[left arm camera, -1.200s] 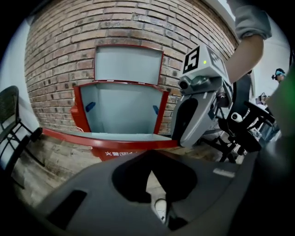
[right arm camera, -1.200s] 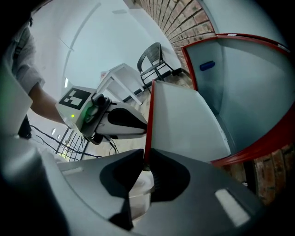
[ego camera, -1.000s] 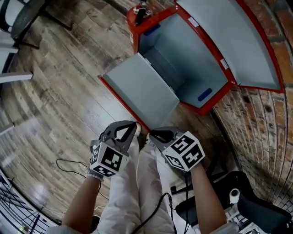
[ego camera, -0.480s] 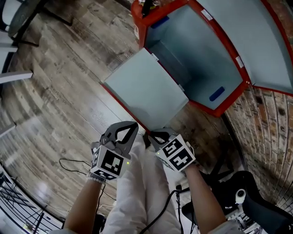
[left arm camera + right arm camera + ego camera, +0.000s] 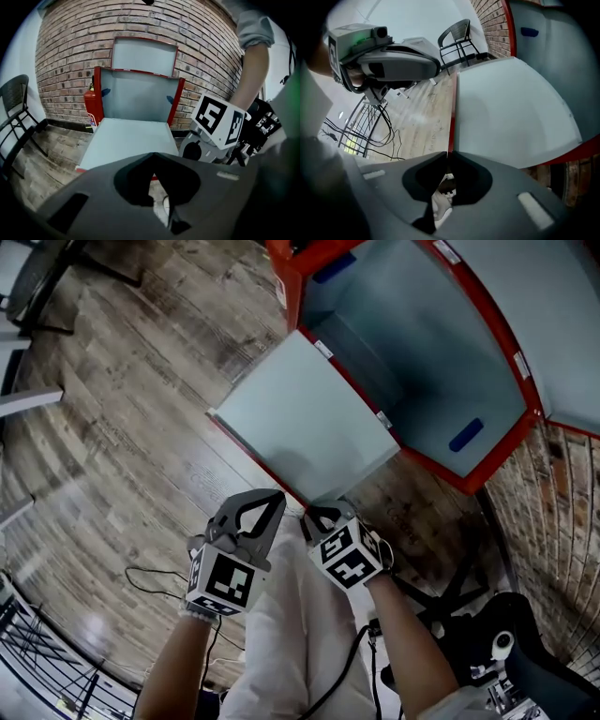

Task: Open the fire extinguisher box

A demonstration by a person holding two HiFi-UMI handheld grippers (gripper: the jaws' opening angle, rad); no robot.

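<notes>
Wood-plank floor point(image 5: 122, 427) fills the left of your head view, with a black chair point(image 5: 42, 277) at its far corner and loose cables point(image 5: 141, 582) trailing near your left arm.

Your left tool point(image 5: 277, 496) points down at the floor just short of the box. Its jaws are together with nothing between them, and it touches nothing.

Just beyond the tips of both tools lies the front panel point(image 5: 300, 423) of the fire extinguisher box point(image 5: 497, 442). The panel is swung fully down, grey face up, with its red-rimmed free edge towards you and its hinged edge against the box.

Your right tool point(image 5: 315, 515) sits at the near corner of that panel. In the right gripper view the panel's red rim runs straight in between the jaws, which are pinched nearly together on it.

Further right, the box stands open against the brick wall point(image 5: 553, 512). It is red outside and grey inside, with a blue handle point(image 5: 466, 435) on its inner side wall. Its lid point(image 5: 553, 324) is raised and leans back on the bricks.

In the left gripper view a red fire extinguisher point(image 5: 90, 107) stands upright just outside the box, touching its left wall.
</notes>
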